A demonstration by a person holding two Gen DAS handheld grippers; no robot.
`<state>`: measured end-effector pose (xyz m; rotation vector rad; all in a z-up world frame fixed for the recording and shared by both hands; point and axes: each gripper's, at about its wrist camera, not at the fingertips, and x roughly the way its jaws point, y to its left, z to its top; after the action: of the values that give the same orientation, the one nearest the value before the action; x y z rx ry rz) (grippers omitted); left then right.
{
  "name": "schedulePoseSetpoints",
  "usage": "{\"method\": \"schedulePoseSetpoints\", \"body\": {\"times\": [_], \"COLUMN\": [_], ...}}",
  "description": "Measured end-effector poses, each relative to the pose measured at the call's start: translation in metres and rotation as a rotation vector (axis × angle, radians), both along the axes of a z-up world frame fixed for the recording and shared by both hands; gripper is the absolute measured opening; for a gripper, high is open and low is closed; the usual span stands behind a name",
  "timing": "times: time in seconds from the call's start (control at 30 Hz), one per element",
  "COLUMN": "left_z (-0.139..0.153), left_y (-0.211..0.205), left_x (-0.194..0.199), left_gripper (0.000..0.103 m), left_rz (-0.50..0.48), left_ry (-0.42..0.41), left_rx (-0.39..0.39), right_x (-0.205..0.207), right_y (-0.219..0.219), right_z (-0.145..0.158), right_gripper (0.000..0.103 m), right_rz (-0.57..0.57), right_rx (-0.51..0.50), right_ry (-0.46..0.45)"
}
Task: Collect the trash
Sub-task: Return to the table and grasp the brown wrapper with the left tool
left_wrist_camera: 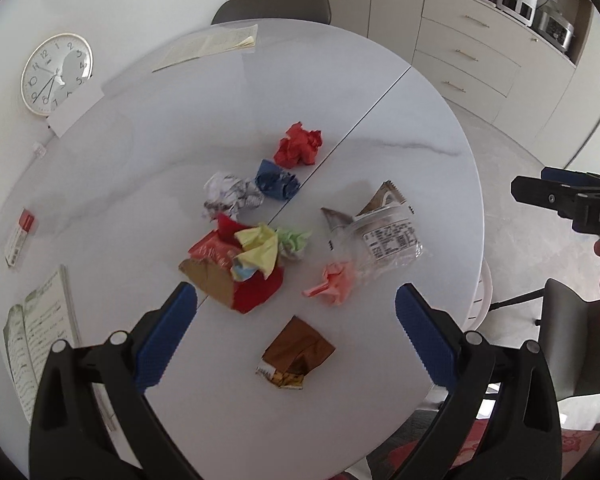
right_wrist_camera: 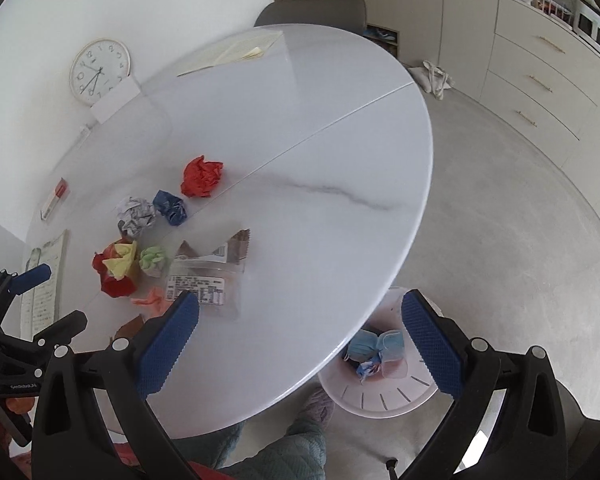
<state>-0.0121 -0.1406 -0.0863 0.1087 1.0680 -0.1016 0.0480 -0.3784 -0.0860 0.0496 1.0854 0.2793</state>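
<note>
Little writing can be read: "DAS" on the side of the right gripper (left_wrist_camera: 572, 200) as the left camera sees it, and a white printed label — text too small to make out — on the clear plastic bag (left_wrist_camera: 384, 240). The clock (left_wrist_camera: 56, 74) against the wall shows its numerals.

The left gripper (left_wrist_camera: 296, 336) has its fingers (left_wrist_camera: 166, 336) spread wide and empty above the brown foil wrapper (left_wrist_camera: 298, 354), which lies alone on the near part of the round white worktop (left_wrist_camera: 400, 120). The right gripper's own fingers (right_wrist_camera: 170, 344) are also wide, holding nothing, poised over the worktop's near edge.

The trash clusters mid-worktop: a red paper ball (left_wrist_camera: 300, 145), blue ball (left_wrist_camera: 277, 180), grey-white ball (left_wrist_camera: 230, 196), a red box with yellow paper (left_wrist_camera: 240, 264), green wad (left_wrist_camera: 296, 242) and pink scrap (left_wrist_camera: 332, 278). The far and right stretches are bare — open room. A white bin (right_wrist_camera: 380, 384) stands on the floor just beyond the near edge, with blue scraps inside.
</note>
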Motion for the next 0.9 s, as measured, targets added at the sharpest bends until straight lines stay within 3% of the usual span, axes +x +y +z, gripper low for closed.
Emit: {"method": "schedulePoseSetpoints", "body": {"times": [0.17, 0.53, 0.73, 0.9], "left_z": [-0.023, -0.085, -0.111, -0.112], "left_y": [0.020, 0.022, 0.015, 0.013], "left_x": [-0.014, -0.014, -0.004, -0.003], "left_gripper": [0.095, 0.093, 0.076, 0.062], "left_rz": [0.001, 0.041, 0.045, 0.044], "left_ry": [0.042, 0.134, 0.174, 0.158], "left_rx": [-0.027, -0.031, -0.016, -0.029], "right_x": [0.002, 0.002, 0.000, -0.001], "right_y": [0.021, 0.041, 0.036, 0.032], "right_z": [-0.001, -0.006, -0.006, -0.007], "right_gripper": [0.101, 0.101, 0.101, 0.101], "right_rz": [0.067, 0.140, 0.140, 0.139], "right_rx": [-0.014, -0.047, -0.056, -0.051], "right_ry": [0.012, 0.031, 0.038, 0.039]}}
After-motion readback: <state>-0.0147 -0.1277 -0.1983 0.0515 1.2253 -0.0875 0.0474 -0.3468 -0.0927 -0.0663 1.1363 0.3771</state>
